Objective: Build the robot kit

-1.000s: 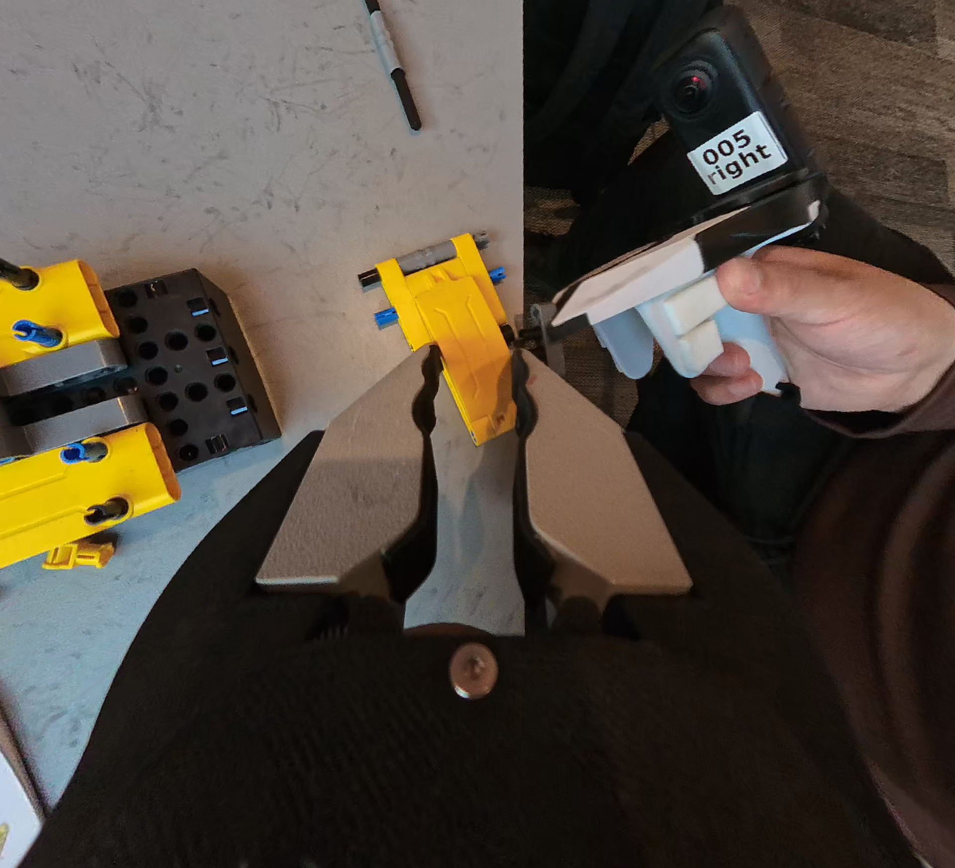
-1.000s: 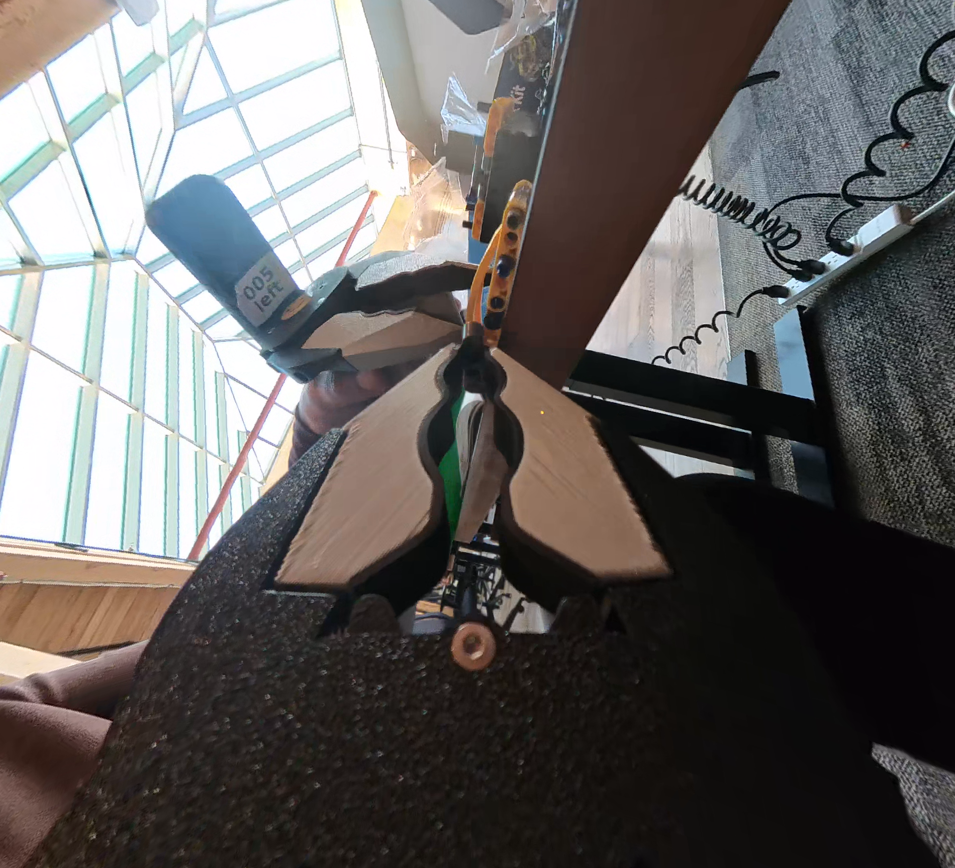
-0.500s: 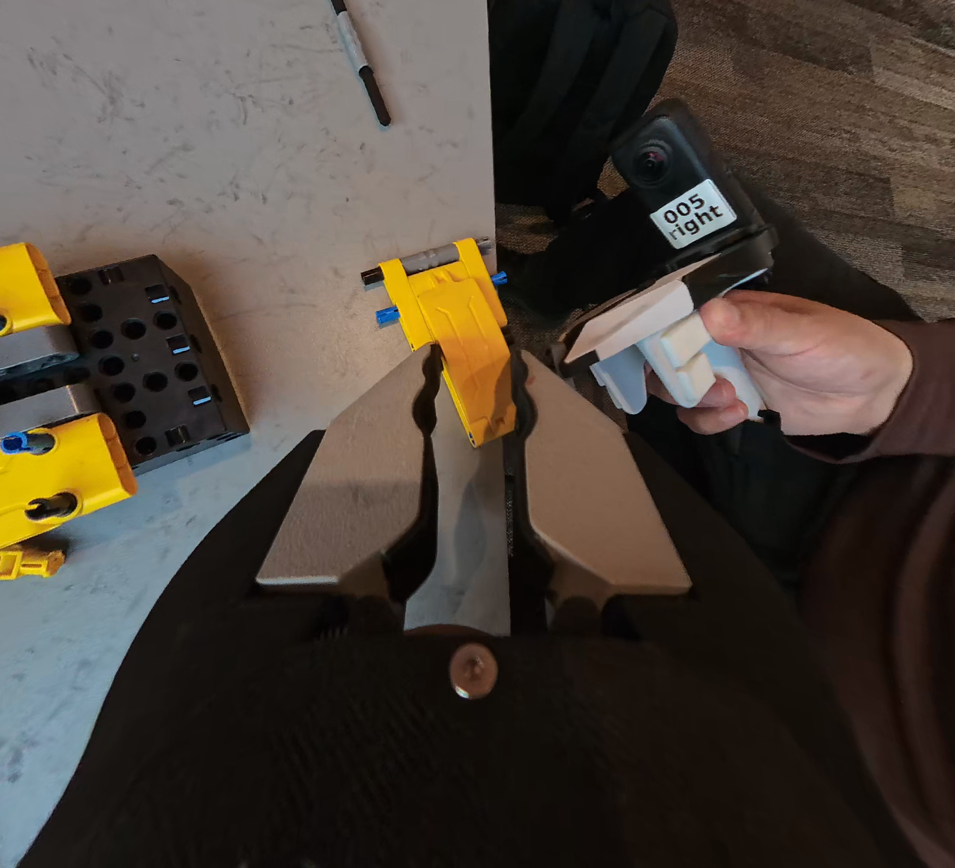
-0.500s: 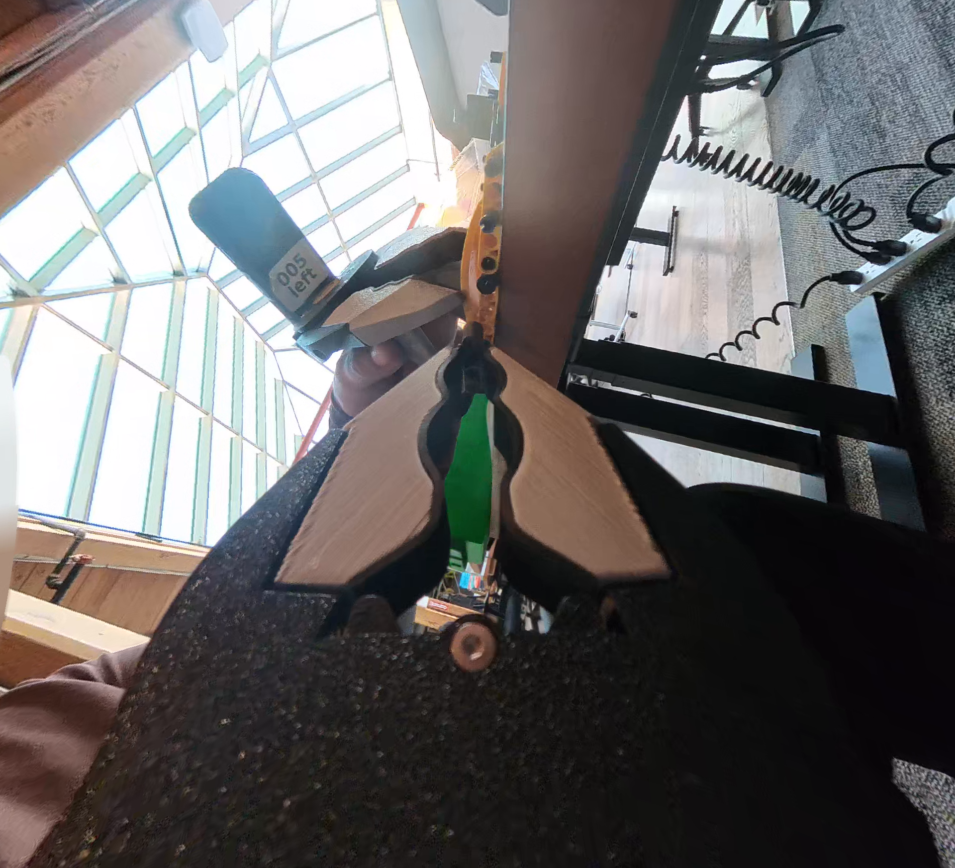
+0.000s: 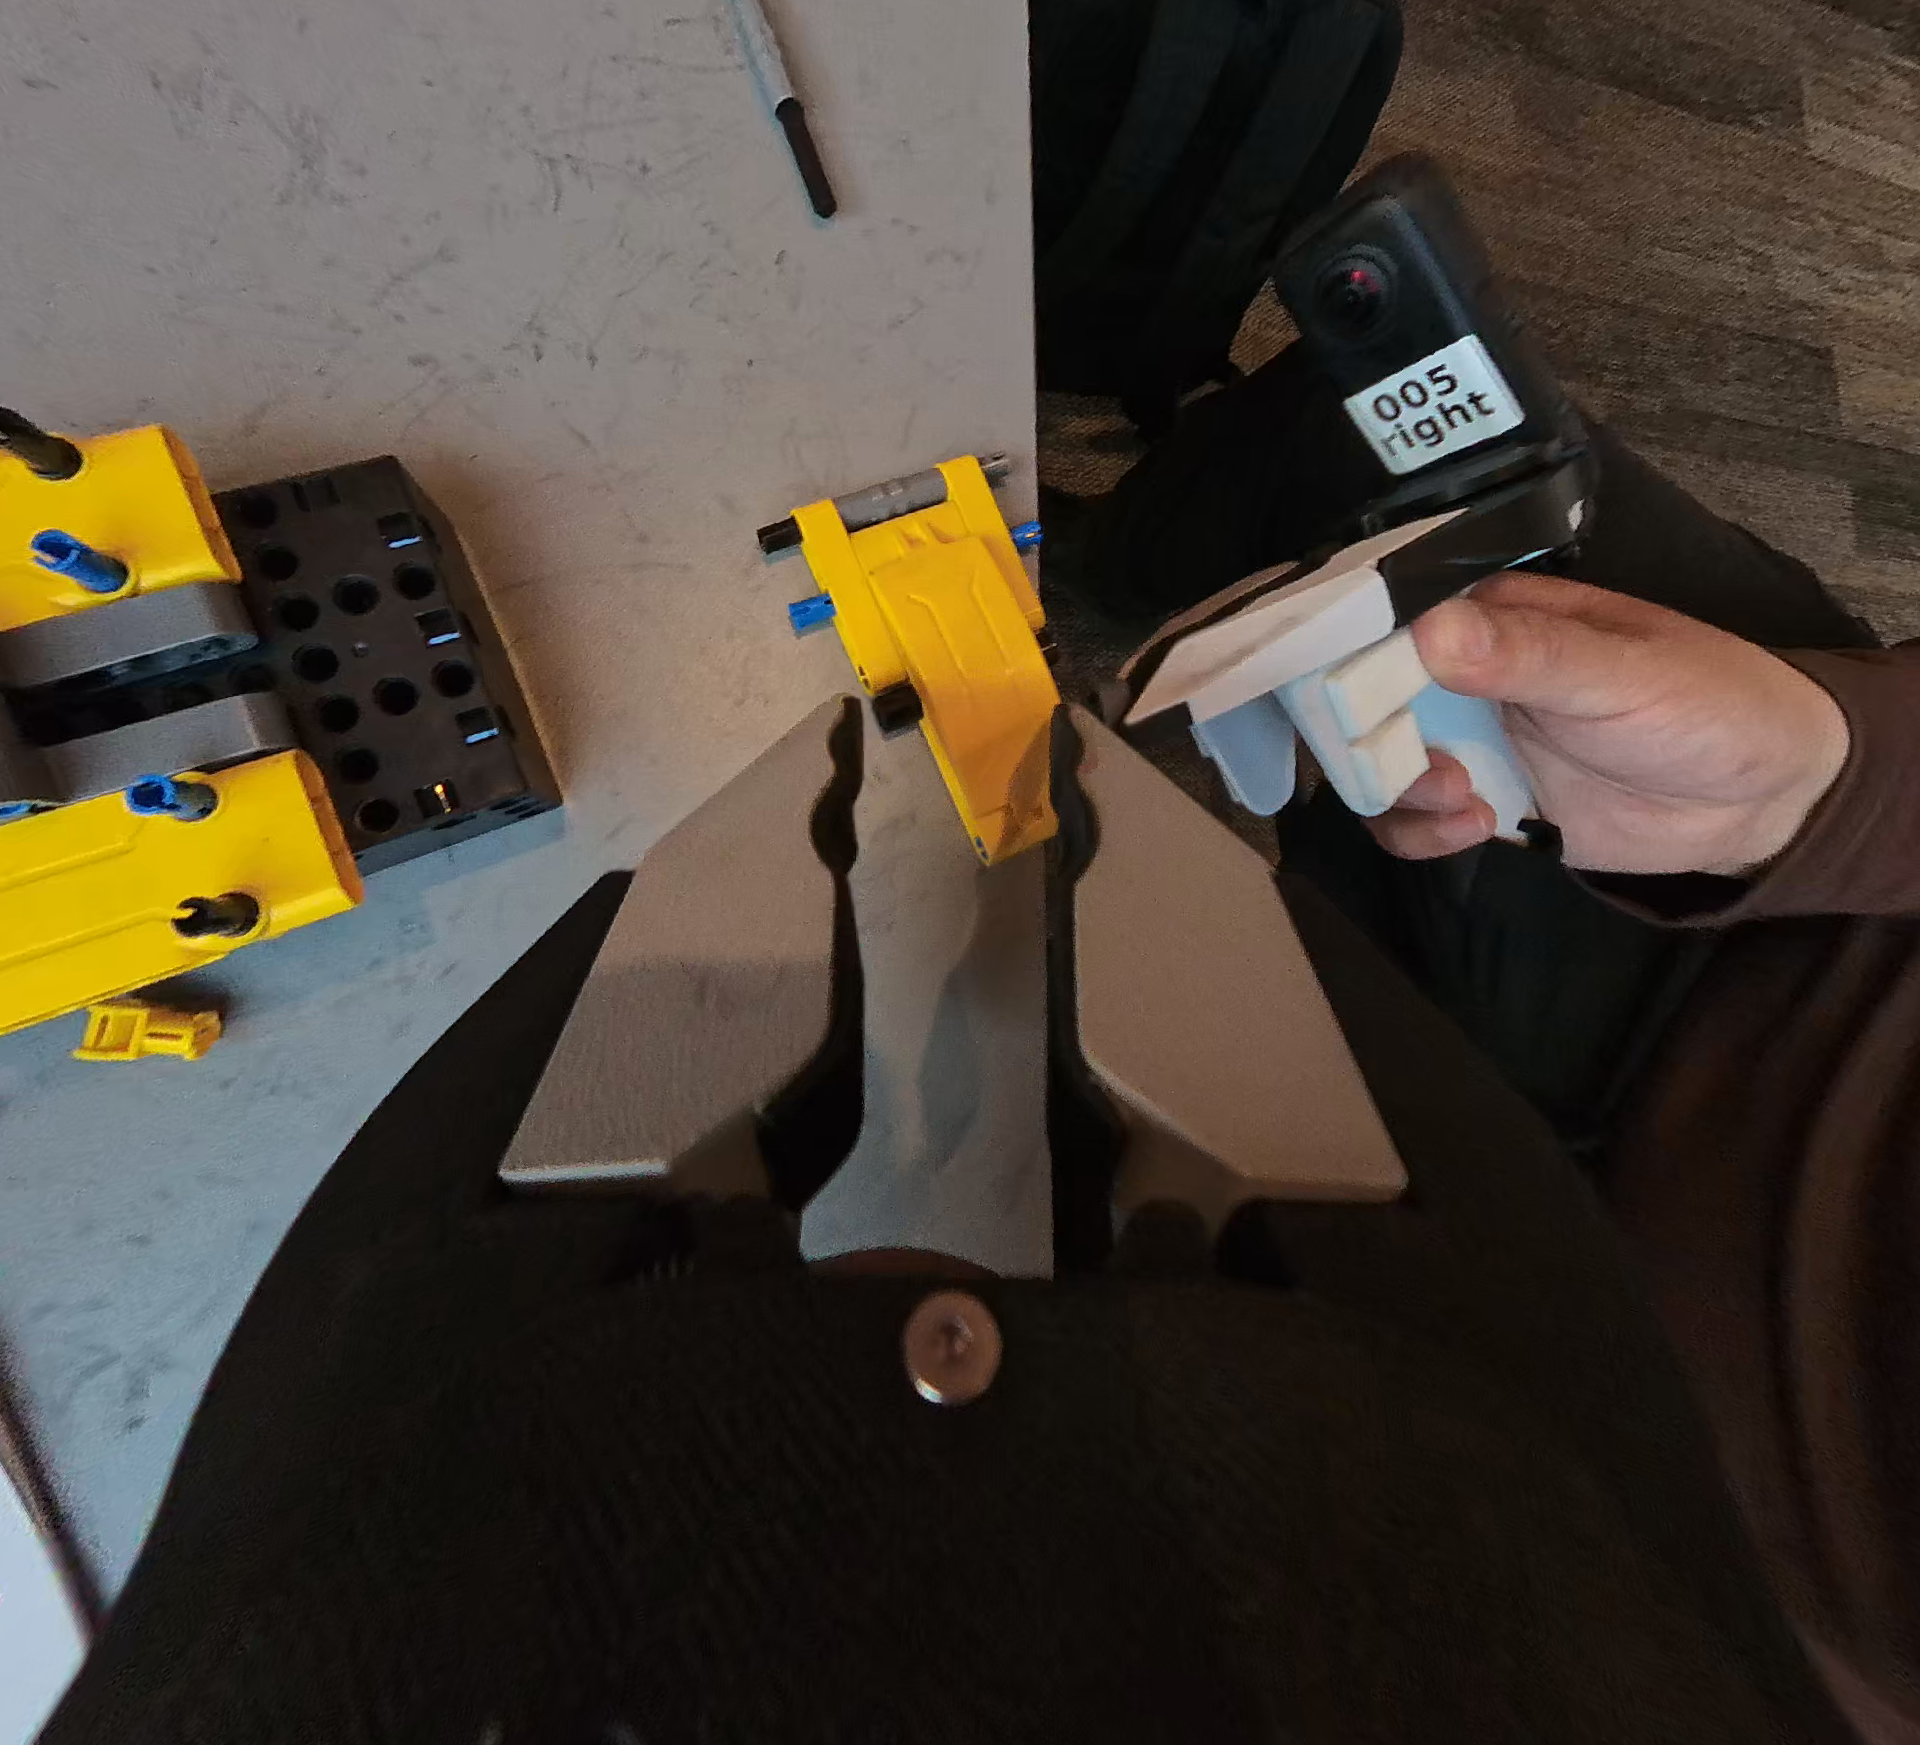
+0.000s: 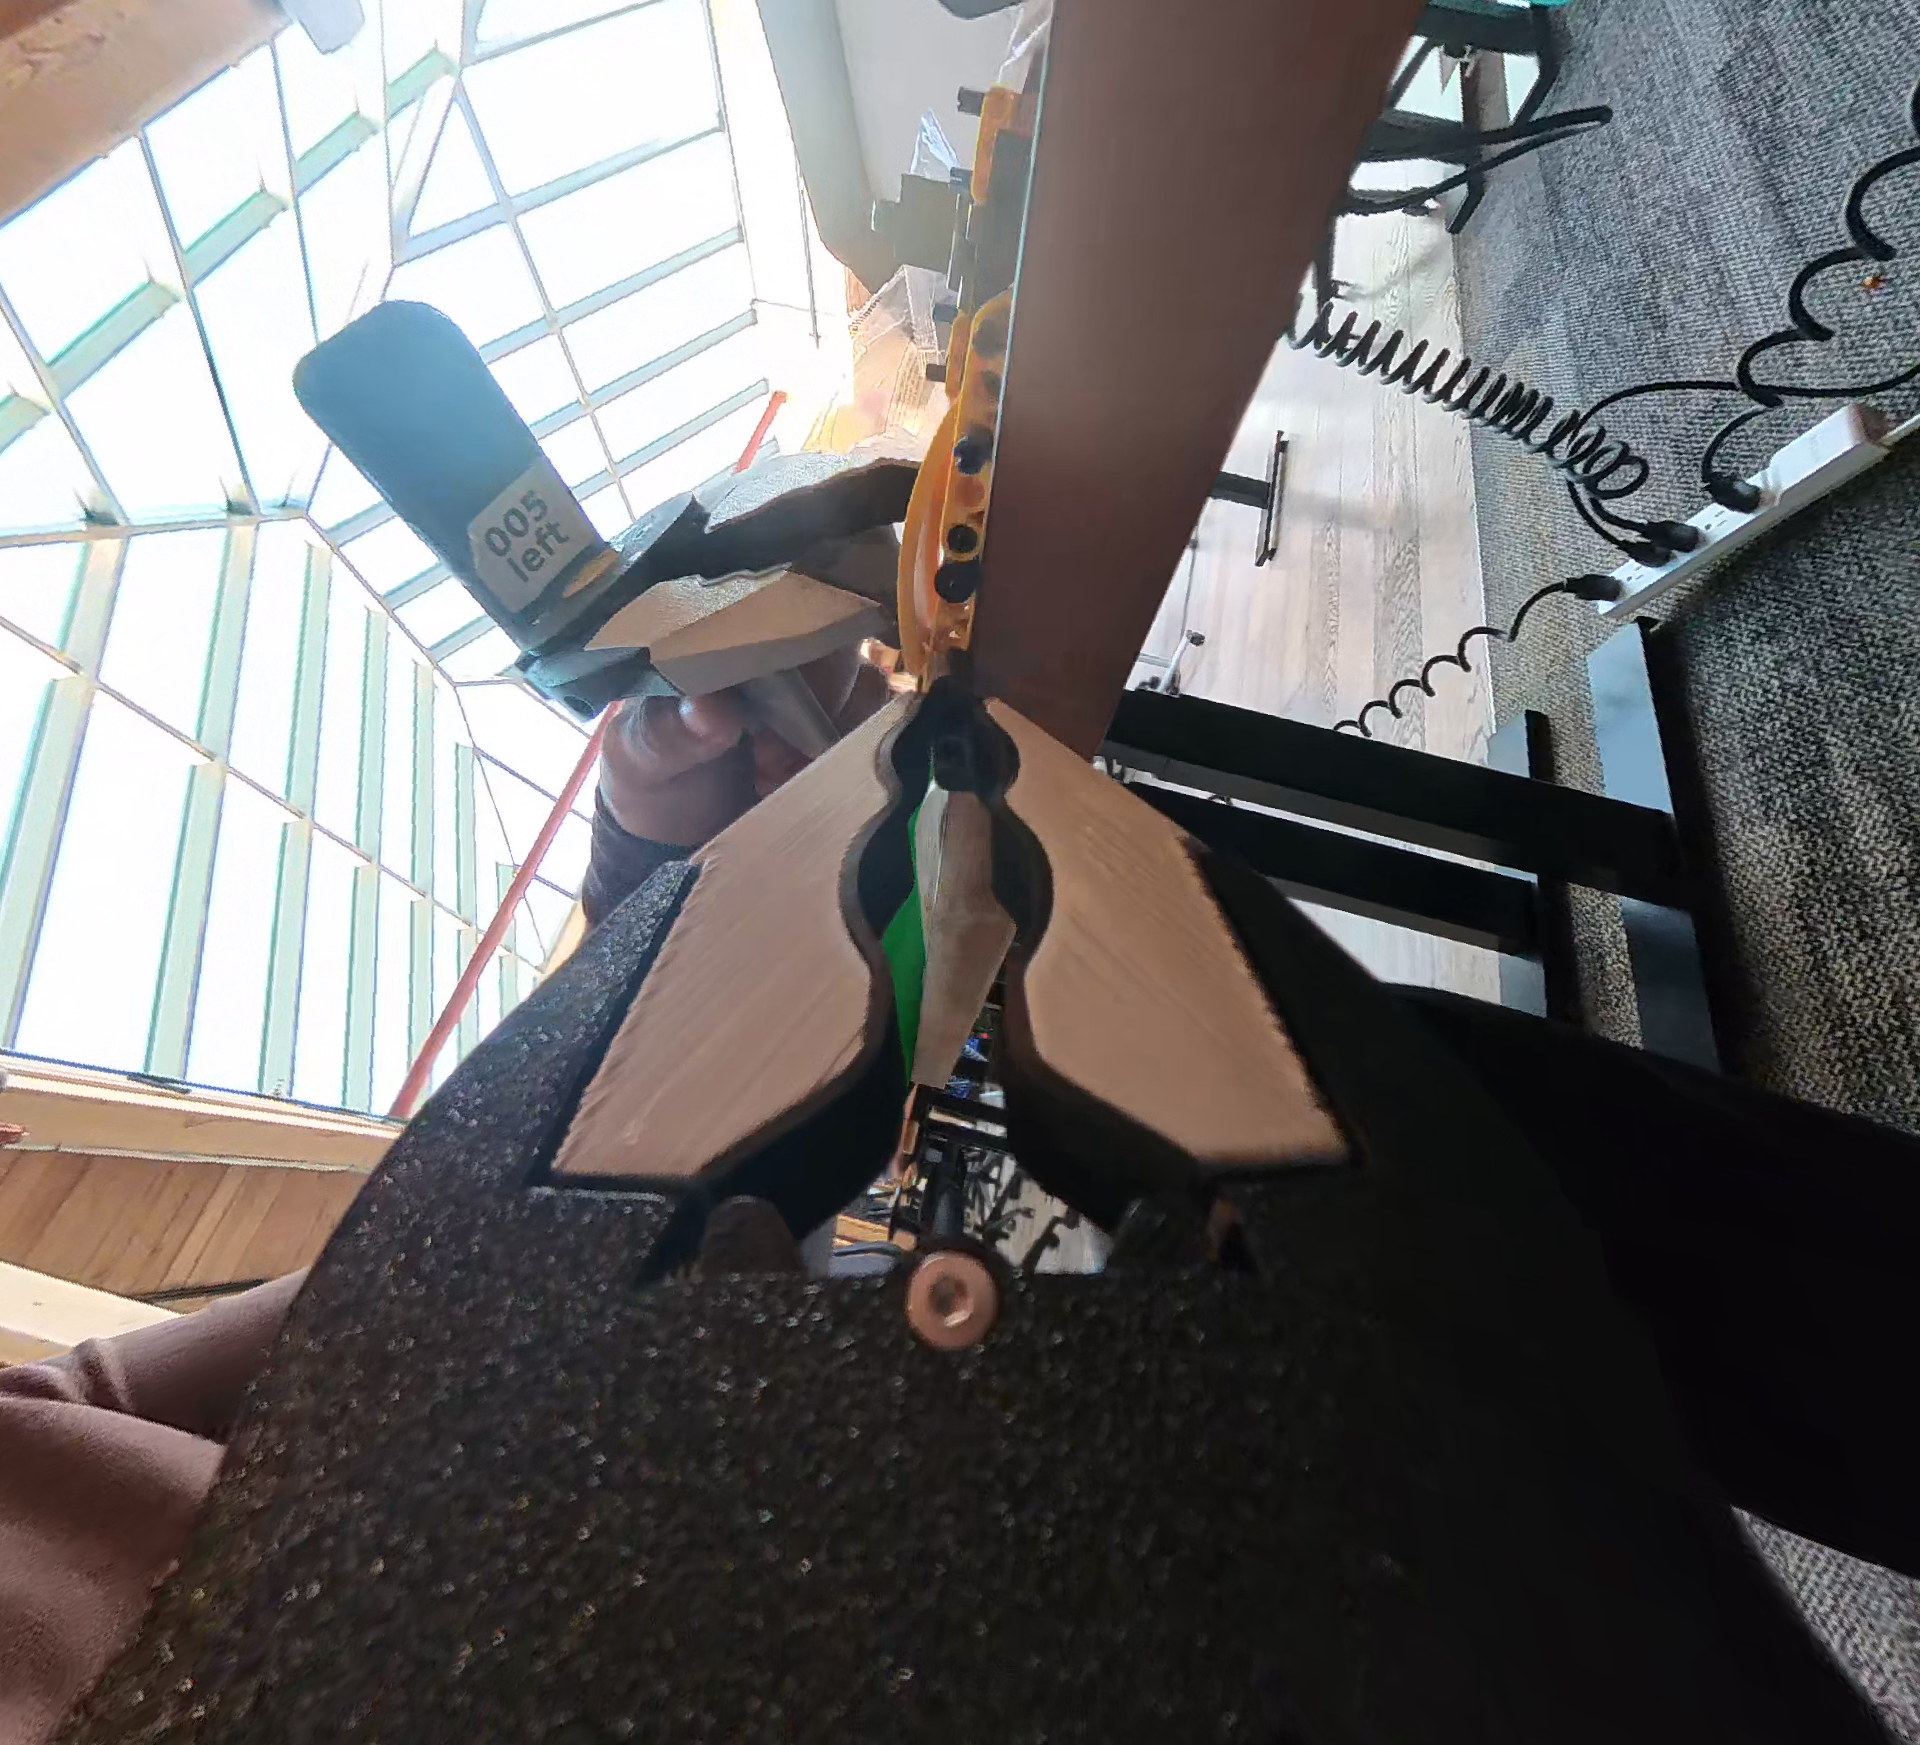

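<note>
A yellow building-toy piece (image 5: 935,625) with a grey axle and blue pins lies on the pale table (image 5: 416,189) at its right edge. My left gripper (image 5: 956,734) is open around its near end. The piece lies against the right finger, with a gap at the left finger. My right gripper (image 5: 1132,698), held in a hand, comes from beyond the table edge with its tips at the piece's right side. In the right wrist view it (image 6: 951,729) is shut on a small black pin (image 6: 951,750) just below the yellow piece (image 6: 935,542). The left gripper (image 6: 821,552) also shows there.
A black marker (image 5: 769,54) lies farther back on the table. A black perforated block (image 5: 384,646), a yellow and grey assembly (image 5: 125,760) and a small yellow part (image 5: 145,1030) sit at the left. A black backpack (image 5: 1205,85) stands on the floor. Cables and a power strip (image 6: 1766,490) lie below. Only a small space, under 4 cm, lies between the two pairs of fingers.
My left fingers have parted a little, leaving a gap beside the yellow piece. The right gripper has stayed at the piece's right side with the pin in it.
</note>
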`<state>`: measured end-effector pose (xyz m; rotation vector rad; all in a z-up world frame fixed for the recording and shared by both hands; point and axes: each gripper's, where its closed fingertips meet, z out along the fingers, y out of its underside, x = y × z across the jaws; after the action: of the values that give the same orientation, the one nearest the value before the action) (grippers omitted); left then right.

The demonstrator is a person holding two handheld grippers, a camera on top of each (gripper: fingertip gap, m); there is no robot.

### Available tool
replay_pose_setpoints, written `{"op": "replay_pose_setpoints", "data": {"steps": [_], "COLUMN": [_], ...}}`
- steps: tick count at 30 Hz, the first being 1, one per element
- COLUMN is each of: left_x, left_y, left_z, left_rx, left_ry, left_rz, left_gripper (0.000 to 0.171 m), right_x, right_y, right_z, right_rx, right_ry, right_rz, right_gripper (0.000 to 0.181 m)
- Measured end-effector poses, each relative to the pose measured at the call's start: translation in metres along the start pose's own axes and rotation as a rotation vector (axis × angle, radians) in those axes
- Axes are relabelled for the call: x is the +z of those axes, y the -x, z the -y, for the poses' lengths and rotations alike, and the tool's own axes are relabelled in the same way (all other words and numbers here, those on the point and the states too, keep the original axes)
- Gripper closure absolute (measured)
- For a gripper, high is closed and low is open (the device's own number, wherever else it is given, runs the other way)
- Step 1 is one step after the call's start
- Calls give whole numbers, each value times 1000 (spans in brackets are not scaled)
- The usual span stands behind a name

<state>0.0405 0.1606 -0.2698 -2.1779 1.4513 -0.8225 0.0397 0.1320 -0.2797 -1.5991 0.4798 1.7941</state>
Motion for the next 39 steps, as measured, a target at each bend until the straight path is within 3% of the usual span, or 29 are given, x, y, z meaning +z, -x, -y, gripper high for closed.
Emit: {"op": "replay_pose_setpoints", "data": {"steps": [14, 32, 39], "left_x": [5, 5, 3], "left_y": [-5, -3, -4], "left_z": [-5, -6, -7], "left_rx": [0, -72, -24], "left_ry": [55, -19, 19], "left_rz": [-71, -25, 16], "left_gripper": [138, 139, 133], "right_x": [1, 6, 6], "right_y": [1, 0, 0], "right_z": [5, 7, 8], "right_rx": [41, -19, -22], "right_ry": [-13, -92, -105], "right_rz": [17, -106, -120], "right_gripper": [175, 175, 175]}}
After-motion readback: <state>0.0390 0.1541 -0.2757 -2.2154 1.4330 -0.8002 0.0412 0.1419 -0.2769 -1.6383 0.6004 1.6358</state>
